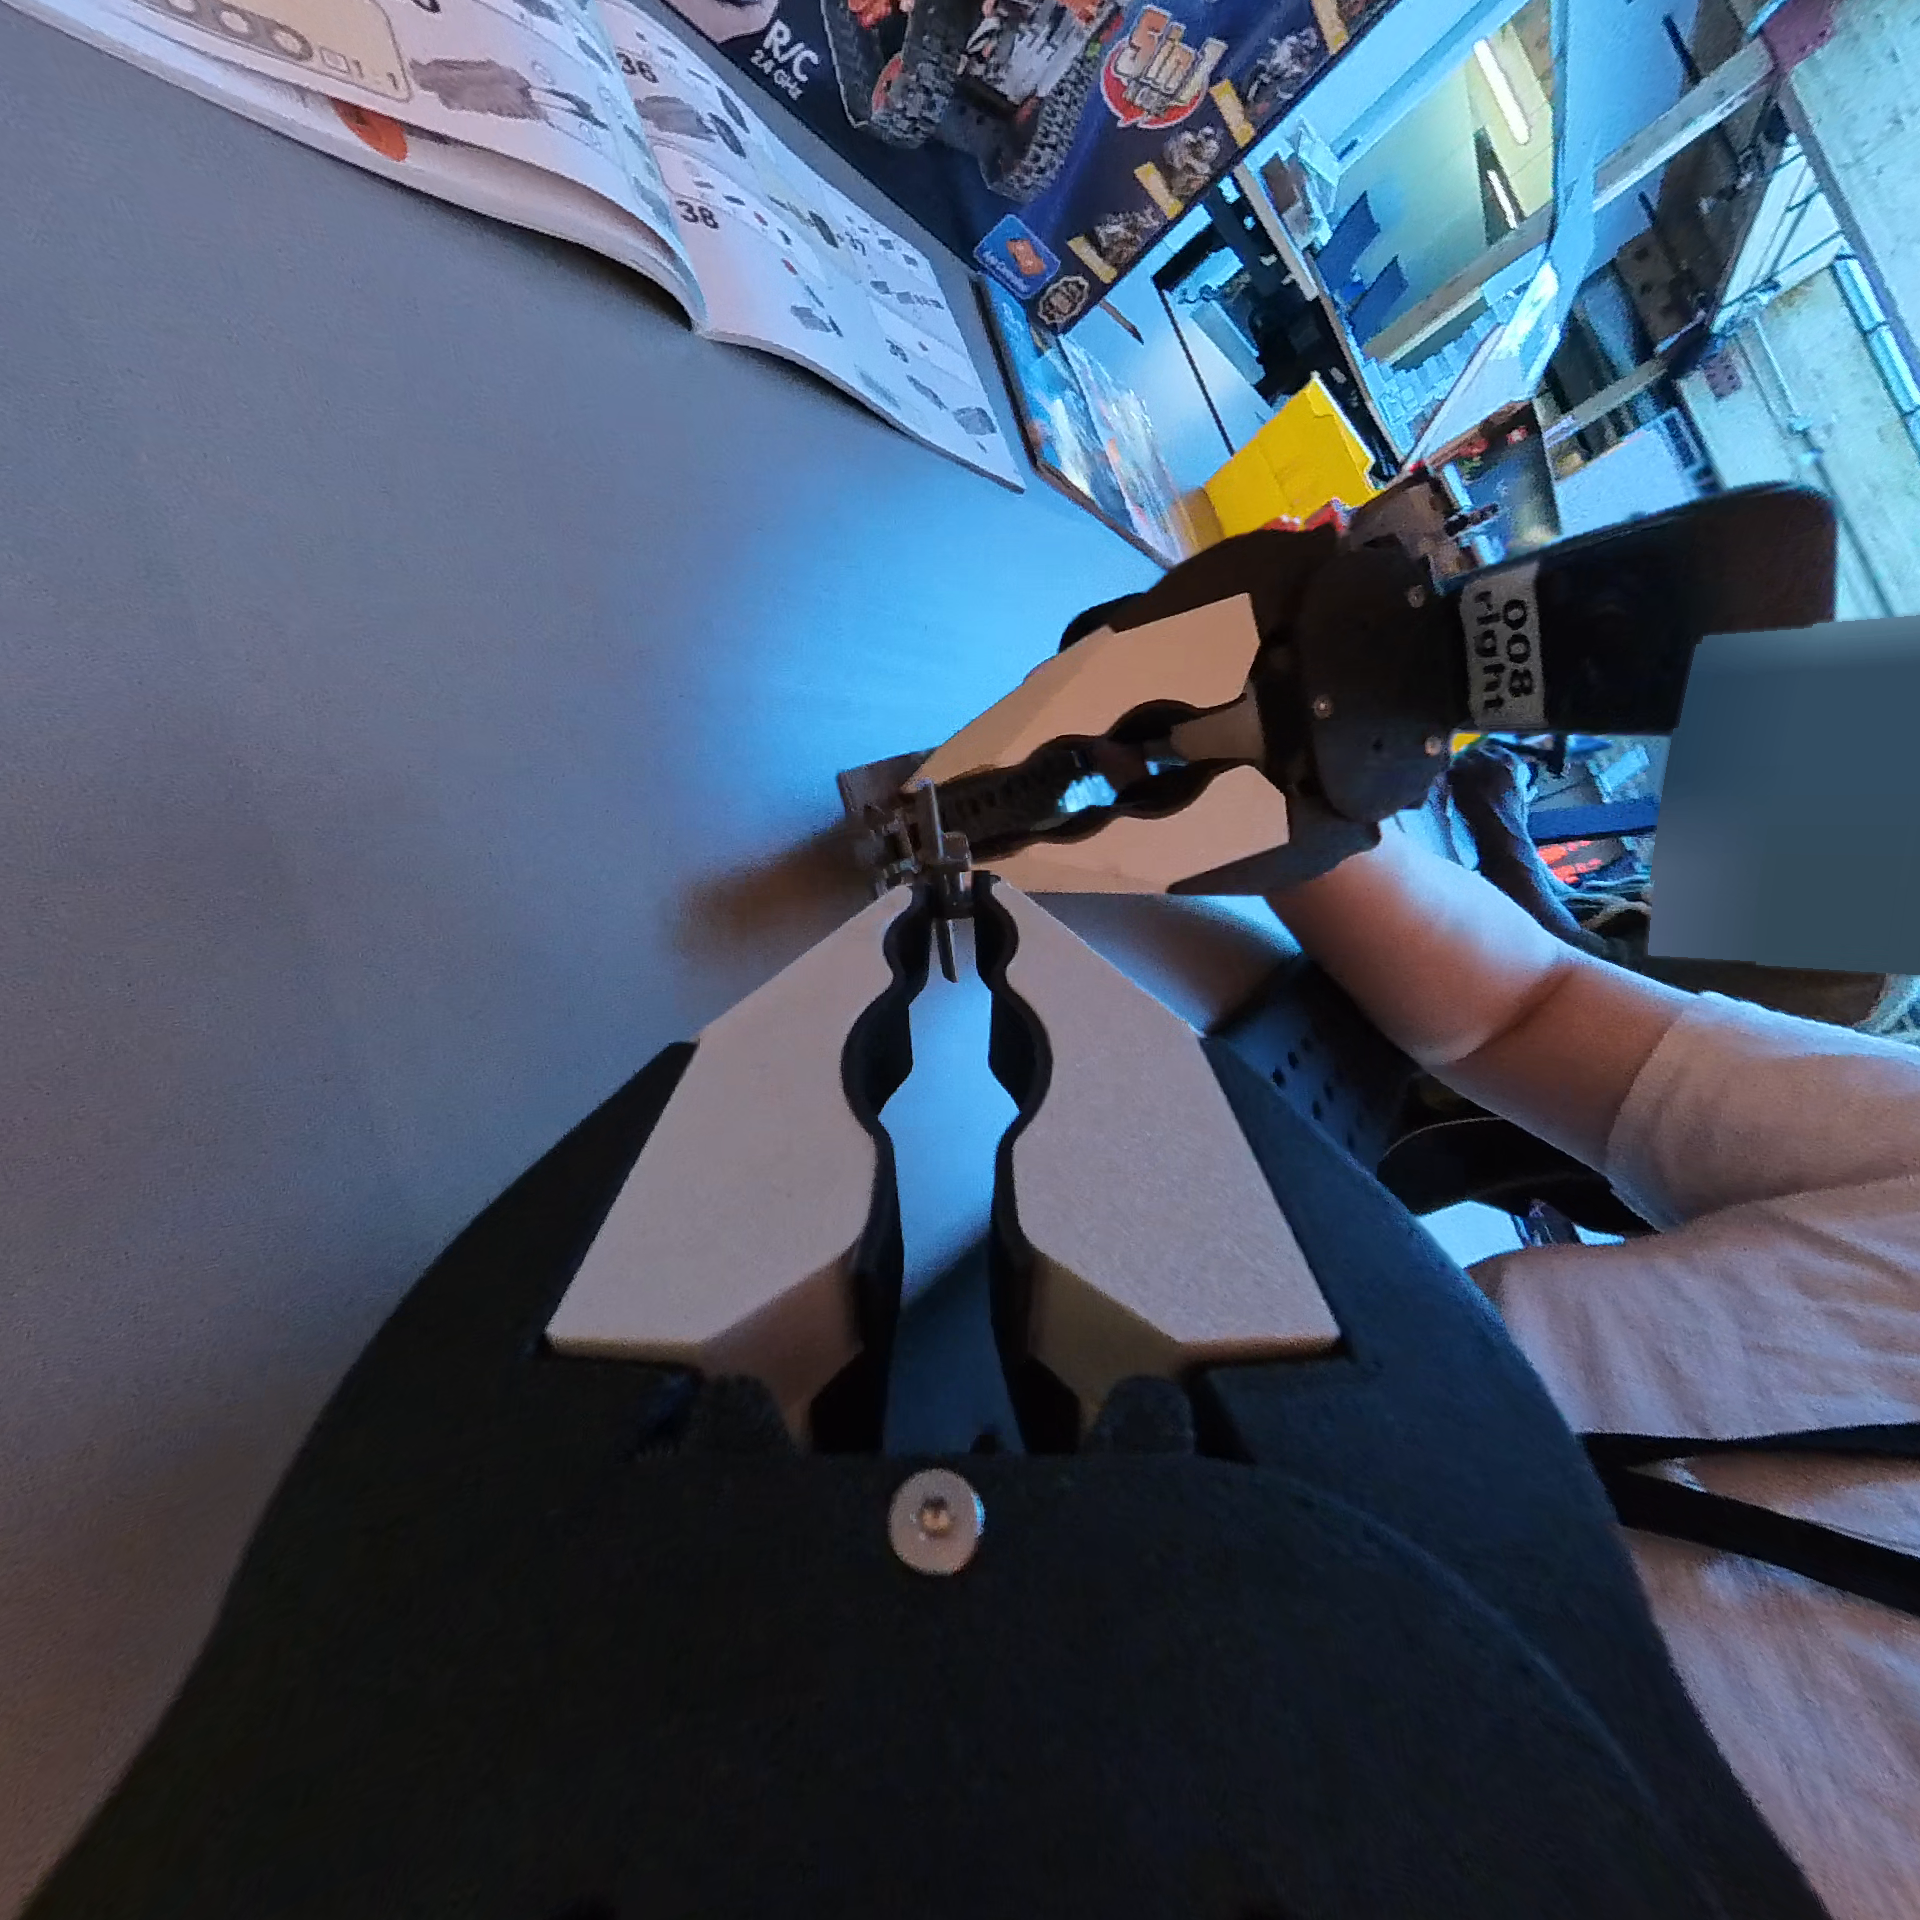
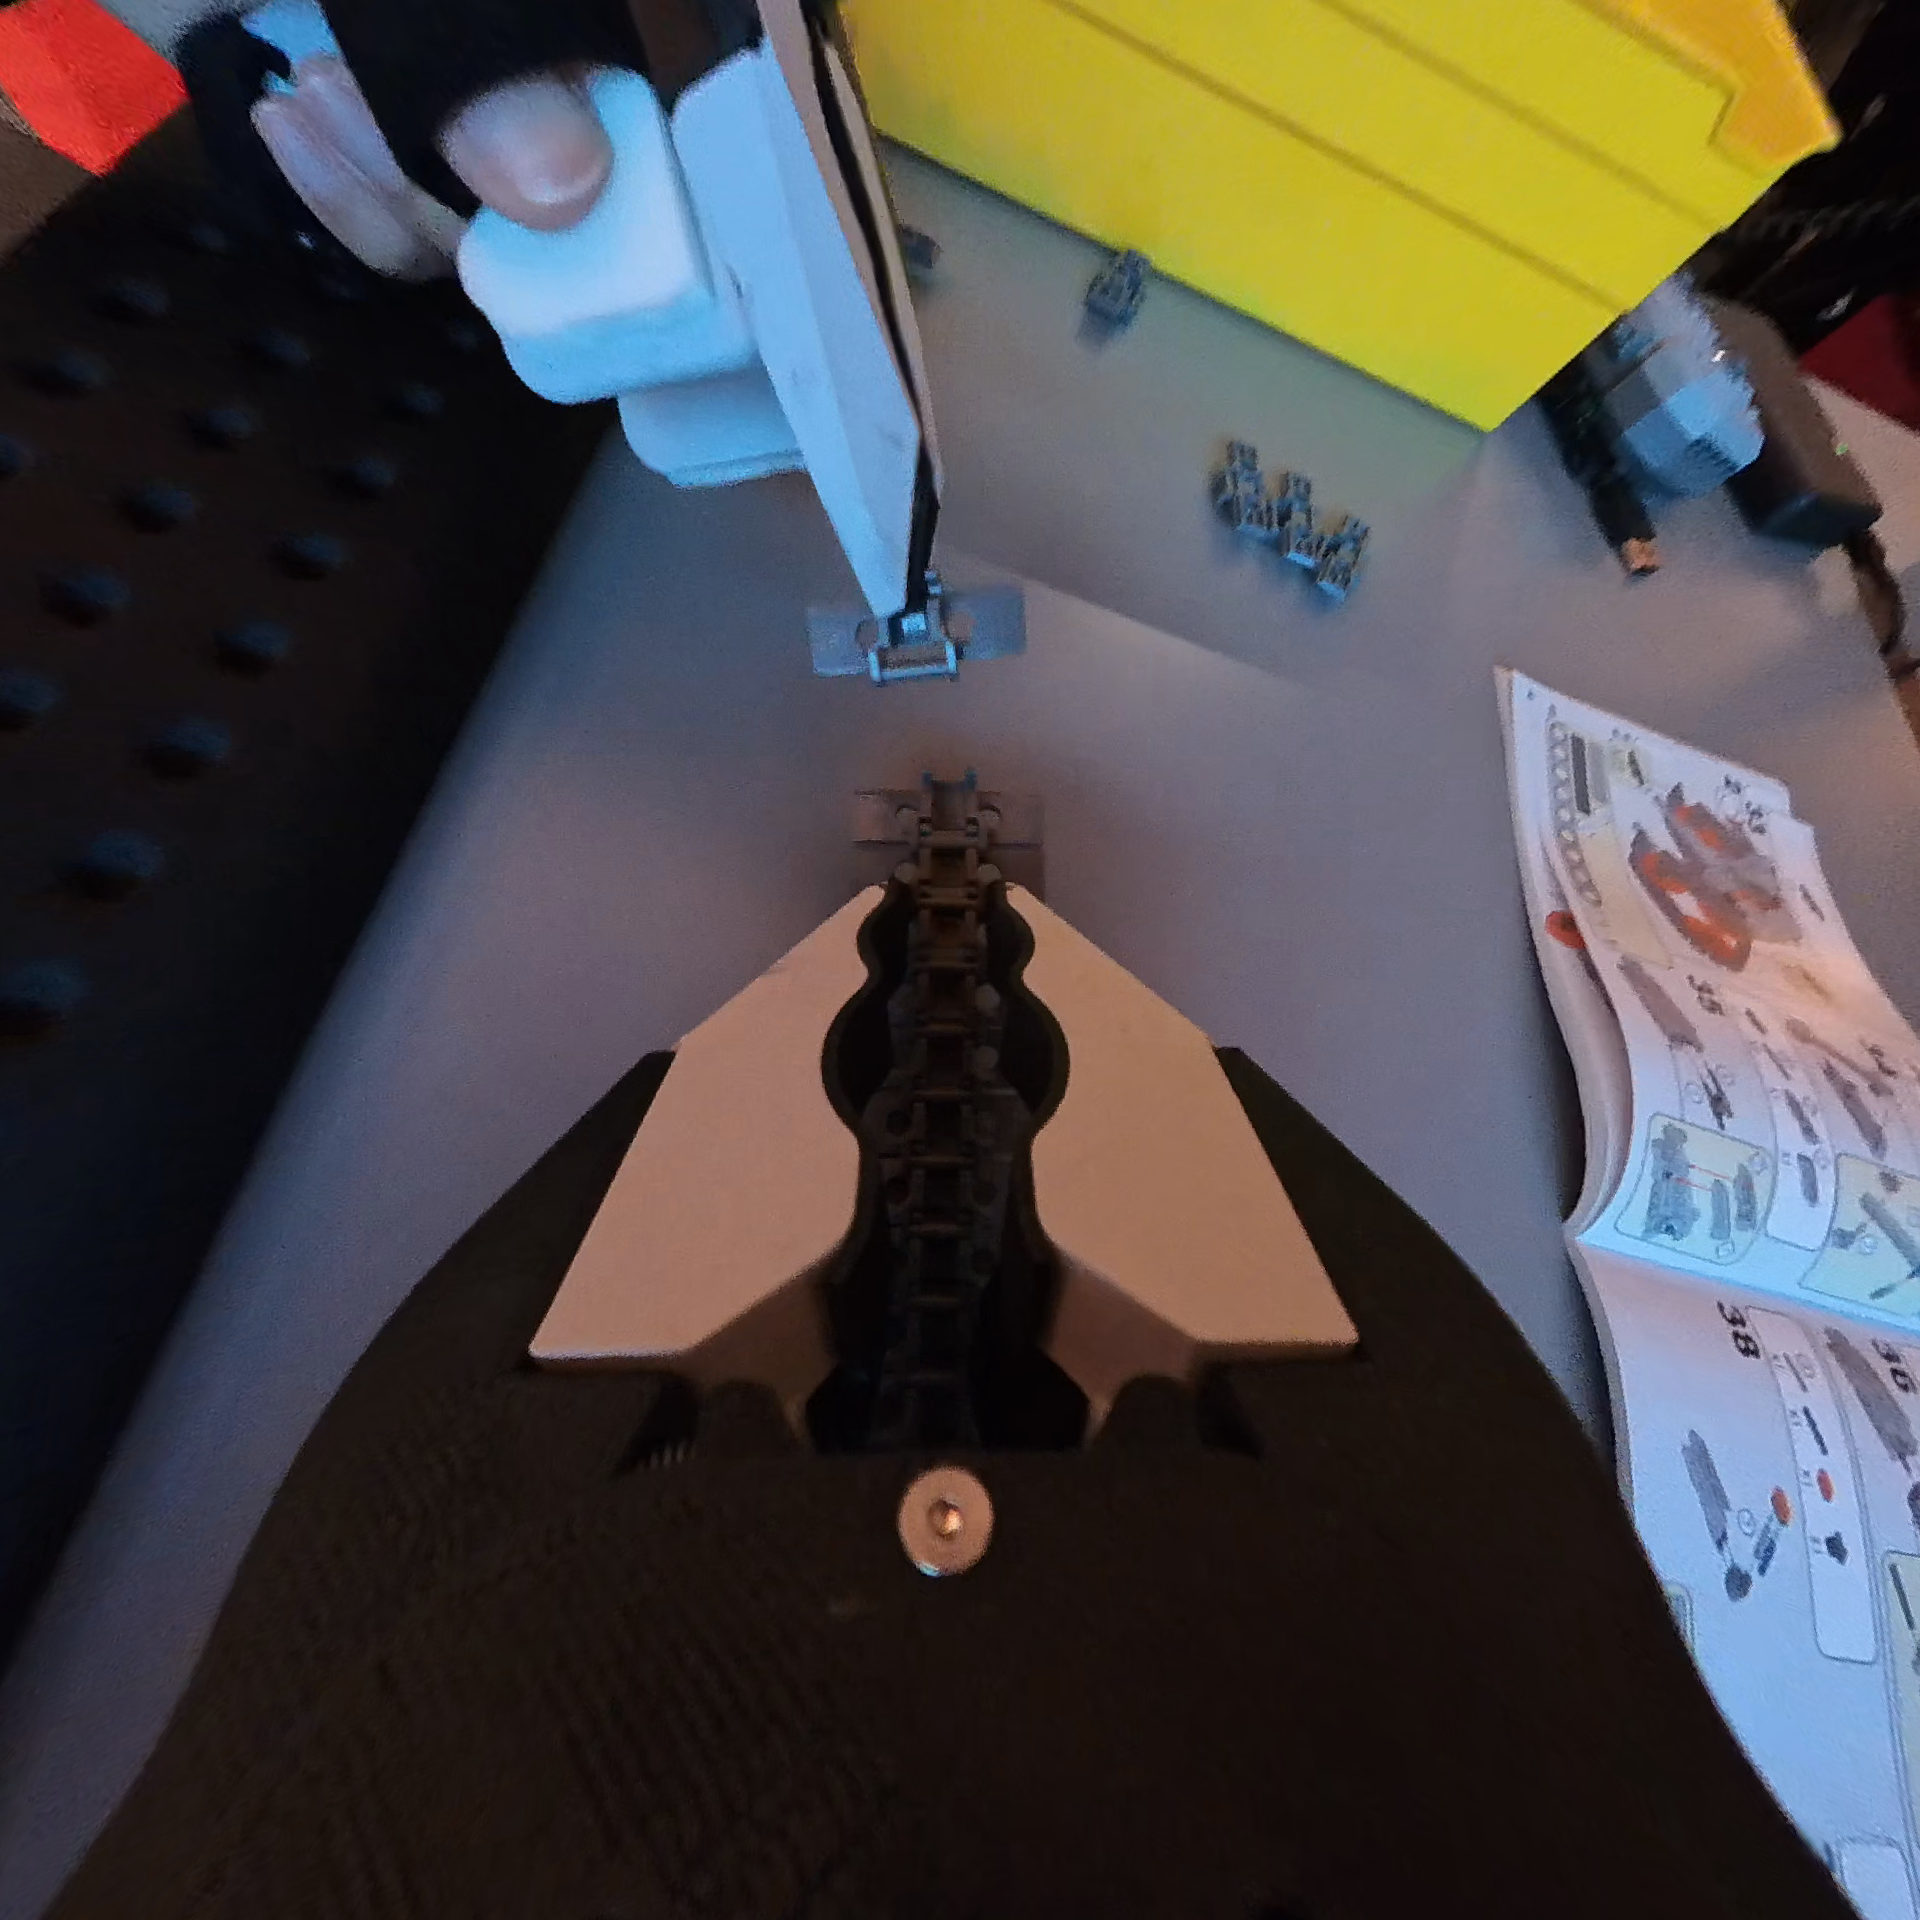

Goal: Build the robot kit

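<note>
bare grey table lies open leftward; yellow box, loose links and booklet crowd the right.

L gripper pinching a single grey link at the tips, right up against the track strip clamped in the R gripper. All above a grey table. Open manual and box further back.

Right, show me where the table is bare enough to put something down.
Bare grey table lies beside the left claw, below the open booklet. Another free strip runs between the right claw and the booklet's edge. It is crowded near the yellow box, where loose grey track links lie, and between the two claws.
</note>
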